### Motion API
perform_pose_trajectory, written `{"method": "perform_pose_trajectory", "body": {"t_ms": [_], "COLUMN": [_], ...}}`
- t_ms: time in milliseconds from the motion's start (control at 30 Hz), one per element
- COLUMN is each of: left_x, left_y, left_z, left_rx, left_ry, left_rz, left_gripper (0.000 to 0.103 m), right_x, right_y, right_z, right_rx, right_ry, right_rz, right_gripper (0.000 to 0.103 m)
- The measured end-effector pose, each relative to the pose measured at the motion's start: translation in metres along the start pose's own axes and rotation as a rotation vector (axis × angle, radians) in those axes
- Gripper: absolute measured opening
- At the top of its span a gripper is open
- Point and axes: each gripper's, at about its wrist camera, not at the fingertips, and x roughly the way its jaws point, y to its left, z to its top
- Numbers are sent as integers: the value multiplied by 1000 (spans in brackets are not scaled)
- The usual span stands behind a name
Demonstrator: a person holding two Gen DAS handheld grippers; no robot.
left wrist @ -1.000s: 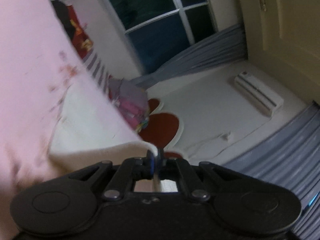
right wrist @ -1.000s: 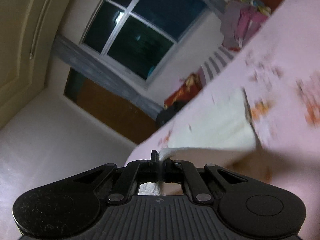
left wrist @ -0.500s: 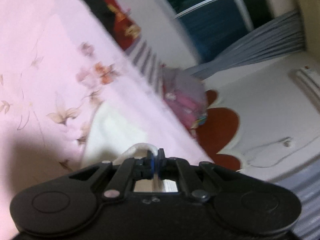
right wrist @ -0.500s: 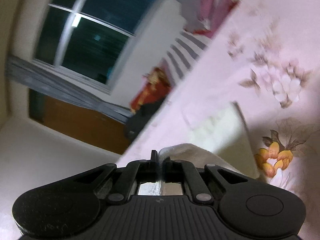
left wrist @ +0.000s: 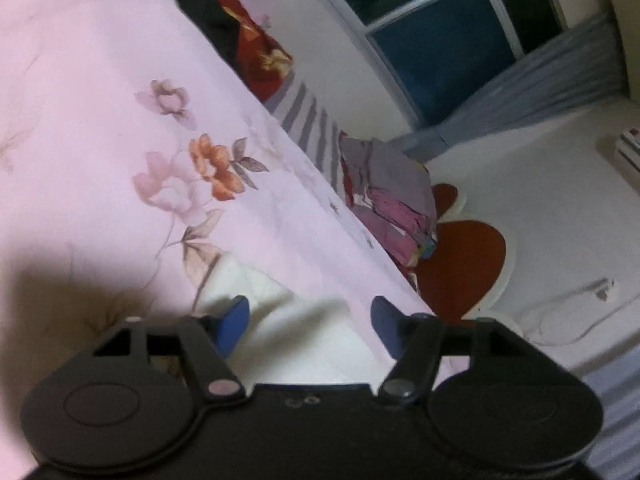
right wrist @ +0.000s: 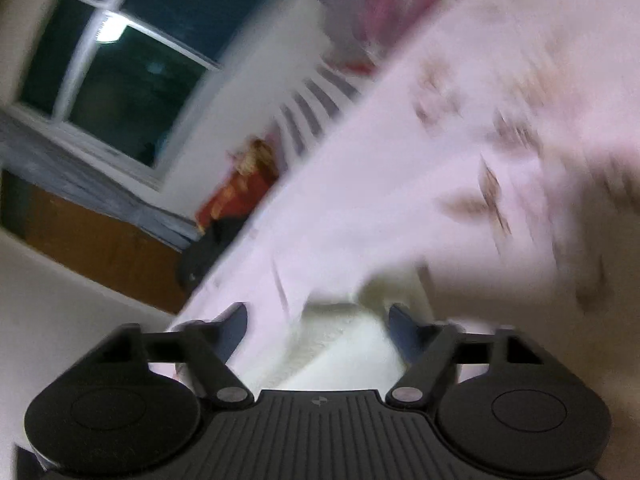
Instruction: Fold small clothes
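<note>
Left gripper [left wrist: 306, 326] spread wide, nothing pinched. White cloth [left wrist: 288, 320] lies flat on pink floral bedsheet [left wrist: 120, 80], between and under blue fingertips [left wrist: 234, 320]. Right gripper [right wrist: 318, 326] also spread; cloth [right wrist: 344, 344] between its fingers, view blurred. Clothes pile [left wrist: 392, 196] beyond bed edge.

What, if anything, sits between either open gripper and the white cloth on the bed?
Nothing visible. The white cloth lies on the pink floral bedsheet directly between the left gripper fingers, and likewise at the right gripper, though that view is blurred.
</note>
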Motion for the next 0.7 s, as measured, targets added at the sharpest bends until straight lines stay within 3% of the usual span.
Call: {"method": "perform_pose_trajectory", "body": {"t_ms": [67, 100, 233, 267, 300, 333, 367, 567, 700], "left_x": [9, 14, 18, 20, 21, 21, 21, 11, 13], "left_y": [-3, -6, -22, -27, -29, -32, -33, -40, -52], "left_z": [-2, -5, -21, -23, -25, -27, -29, -40, -41], "left_rx": [65, 119, 305, 344, 366, 386, 395, 462, 547], "left_ry": [59, 86, 125, 130, 132, 140, 146, 92, 110], "left_rz": [46, 82, 173, 192, 206, 219, 212, 234, 305], "left_gripper": [50, 48, 43, 38, 31, 14, 9, 10, 29], "right_x": [3, 3, 4, 6, 7, 8, 10, -1, 4], "right_y": [5, 8, 19, 20, 21, 21, 23, 18, 18], "right_z": [-2, -6, -30, -37, -42, -48, -49, -56, -51], "right_rx": [-76, -139, -340, -395, -432, -459, -472, -444, -442], "right_ry": [49, 63, 130, 142, 153, 158, 151, 104, 126], "right_rz": [-24, -38, -106, -144, -173, -198, -216, -198, -237], "right_gripper": [74, 66, 57, 51, 36, 25, 6, 3, 6]}}
